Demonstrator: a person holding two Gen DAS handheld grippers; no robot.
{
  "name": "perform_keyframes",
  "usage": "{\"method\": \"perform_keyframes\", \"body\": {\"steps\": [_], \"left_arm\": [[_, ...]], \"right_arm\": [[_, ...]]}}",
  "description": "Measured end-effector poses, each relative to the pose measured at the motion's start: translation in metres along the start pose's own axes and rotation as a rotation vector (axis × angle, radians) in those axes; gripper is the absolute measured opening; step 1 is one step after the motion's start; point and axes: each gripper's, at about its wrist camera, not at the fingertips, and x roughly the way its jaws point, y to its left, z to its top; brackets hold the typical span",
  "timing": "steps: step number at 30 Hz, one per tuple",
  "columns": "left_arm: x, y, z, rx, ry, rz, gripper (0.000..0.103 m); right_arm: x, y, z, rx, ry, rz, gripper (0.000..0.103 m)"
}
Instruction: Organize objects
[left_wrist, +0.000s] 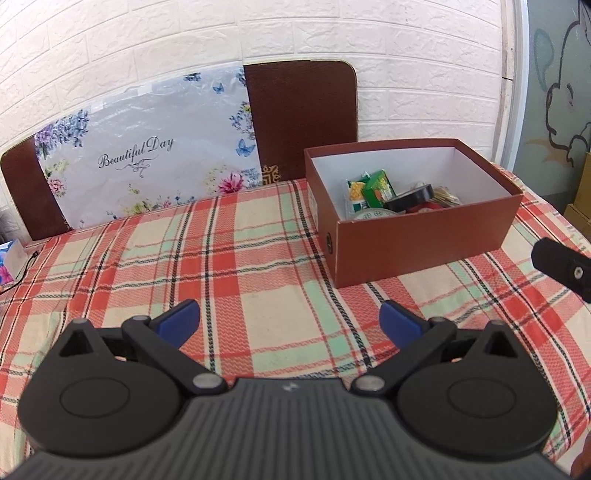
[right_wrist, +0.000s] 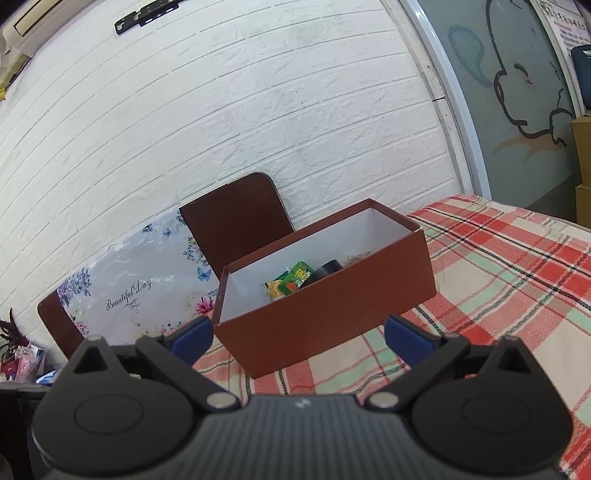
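Currently we hold both tools above the red, cream and green plaid tablecloth (left_wrist: 236, 258), and neither has anything in its grasp.

1. Left gripper (left_wrist: 290, 319): its blue-padded fingers (left_wrist: 181, 317) are spread wide, with only bare cloth between them. It hovers over the near part of the table, well apart from the box.

2. Right gripper (right_wrist: 299, 336): its blue-padded fingers (right_wrist: 192, 338) are likewise spread wide and empty. In the right wrist view the near corner of the box lies between them, farther off; we cannot tell whether they touch it. A black part of this tool (left_wrist: 565, 264) also shows at the right edge of the left wrist view.

3. Open reddish-brown cardboard box with a white interior (left_wrist: 421, 243): it stands upright on the cloth at the far right of the table. Inside lie a green snack packet (left_wrist: 378, 188), a yellow-and-green sachet (left_wrist: 352, 192), a black roll of tape (left_wrist: 410, 197) and further small items that we cannot identify.

4. Behind the table, a brown rounded board (left_wrist: 301, 118) and a floral plastic sheet printed "Beautiful Day" (left_wrist: 147, 155) lean against the white brick-pattern wall (left_wrist: 406, 74).
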Motion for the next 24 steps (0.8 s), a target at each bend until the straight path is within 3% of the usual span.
{"method": "perform_keyframes", "body": {"steps": [24], "left_arm": [[-0.002, -0.017, -0.003, 0.050, 0.021, -0.009, 0.103]], "right_arm": [[-0.002, 0.003, -0.002, -0.013, 0.000, 0.005, 0.103]]}}
